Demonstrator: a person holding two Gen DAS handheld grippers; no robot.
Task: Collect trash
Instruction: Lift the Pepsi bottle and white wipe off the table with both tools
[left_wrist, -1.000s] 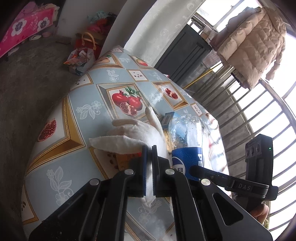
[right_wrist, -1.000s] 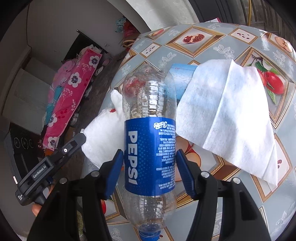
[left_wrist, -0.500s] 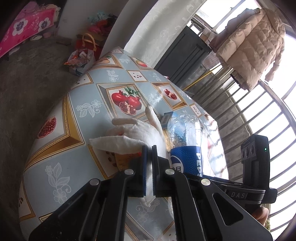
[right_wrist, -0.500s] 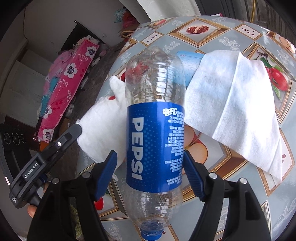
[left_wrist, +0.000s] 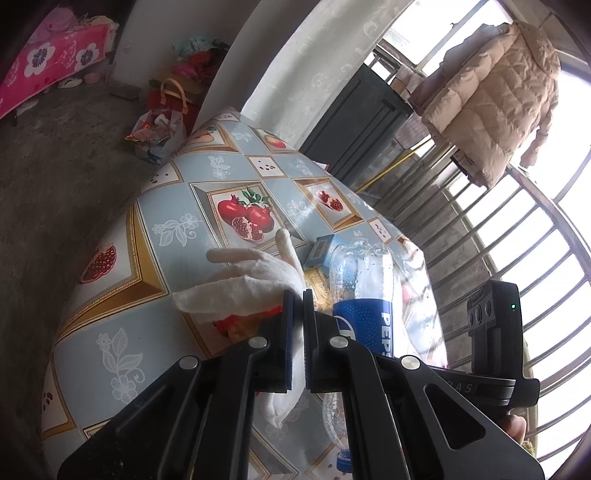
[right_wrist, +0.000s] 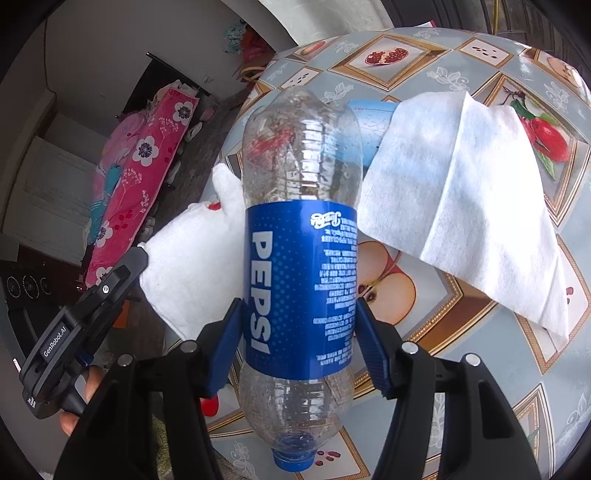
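My right gripper (right_wrist: 299, 314) is shut on an empty clear Pepsi bottle (right_wrist: 301, 258) with a blue label, cap toward me, held above the table. The bottle also shows in the left wrist view (left_wrist: 364, 295). My left gripper (left_wrist: 297, 302) is shut on a crumpled white tissue (left_wrist: 251, 284), seen in the right wrist view (right_wrist: 192, 266) beside the bottle. A second flat white tissue (right_wrist: 461, 199) lies on the table to the right. A blue carton (right_wrist: 369, 122) lies behind the bottle, partly hidden.
The table (left_wrist: 122, 295) has a fruit-patterned cloth and drops off at the left onto a concrete floor. A bag of rubbish (left_wrist: 157, 136) sits on the floor beyond the table. A metal railing (left_wrist: 498, 229) and a hanging coat (left_wrist: 495, 88) are at the right.
My right gripper has lifted the Pepsi bottle and brought it nearer the camera. My left gripper still holds the crumpled tissue in about the same place.
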